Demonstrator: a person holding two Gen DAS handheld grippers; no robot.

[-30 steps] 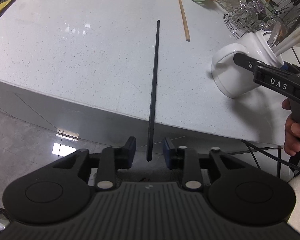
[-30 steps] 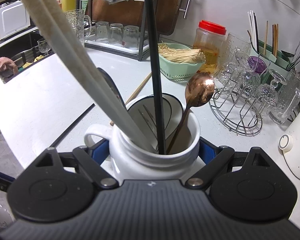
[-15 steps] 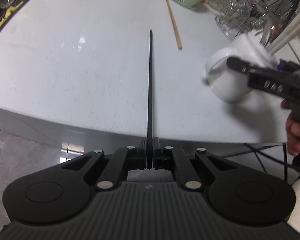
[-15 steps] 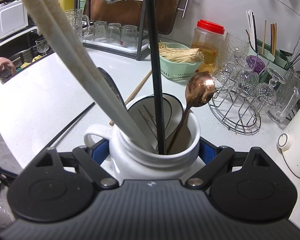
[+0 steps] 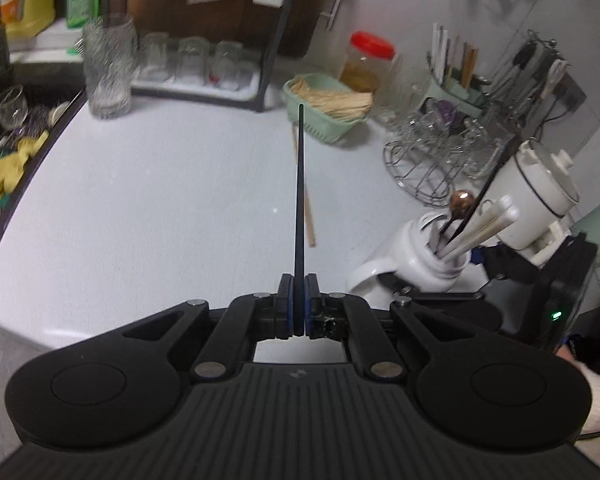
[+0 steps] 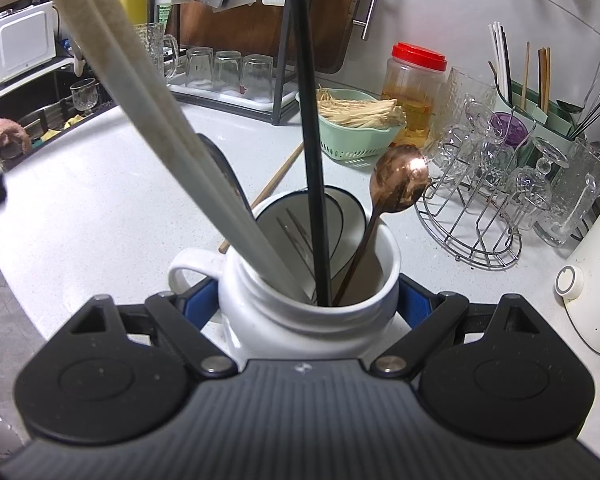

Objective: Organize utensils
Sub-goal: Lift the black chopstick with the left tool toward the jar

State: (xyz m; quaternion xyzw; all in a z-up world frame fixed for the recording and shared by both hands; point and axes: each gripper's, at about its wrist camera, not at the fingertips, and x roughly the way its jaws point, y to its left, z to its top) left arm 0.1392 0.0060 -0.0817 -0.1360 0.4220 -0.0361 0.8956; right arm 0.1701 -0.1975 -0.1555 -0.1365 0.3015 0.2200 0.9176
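White ceramic forms the handled mug [image 6: 312,312] at the counter's near edge, and it serves as the utensil holder: two pale chopsticks [image 6: 148,112] lean out to the left, a black chopstick [image 6: 310,140] stands nearly upright in the middle, and a copper spoon [image 6: 400,184] rests bowl-up against the right rim. A dark spoon-like piece [image 6: 224,176] sits behind the pale pair, though blur makes its kind hard to tell. Farther back, a mint green basket [image 6: 352,140] holds a bundle of straw-coloured sticks, with a red-lidded jar [image 6: 416,88] just behind it. A wire rack [image 6: 472,224] to the right carries upturned glassware, and a green caddy [image 6: 540,120] beyond it holds more chopsticks.

The grey-white speckled countertop [image 5: 160,200] curves toward a sink on the left, and a dark-framed shelf with drinking glasses [image 5: 204,64] stands by the tiled wall. A wooden chopstick [image 5: 309,216] lies loose on the counter.

The right gripper [image 6: 312,300] has its blue-padded jaws spread wide and pressed on either side of the mug, clasping it. The left gripper [image 5: 299,304] is closed tight on the end of a second black chopstick [image 5: 300,184], which points straight forward above the counter, well left of the mug.
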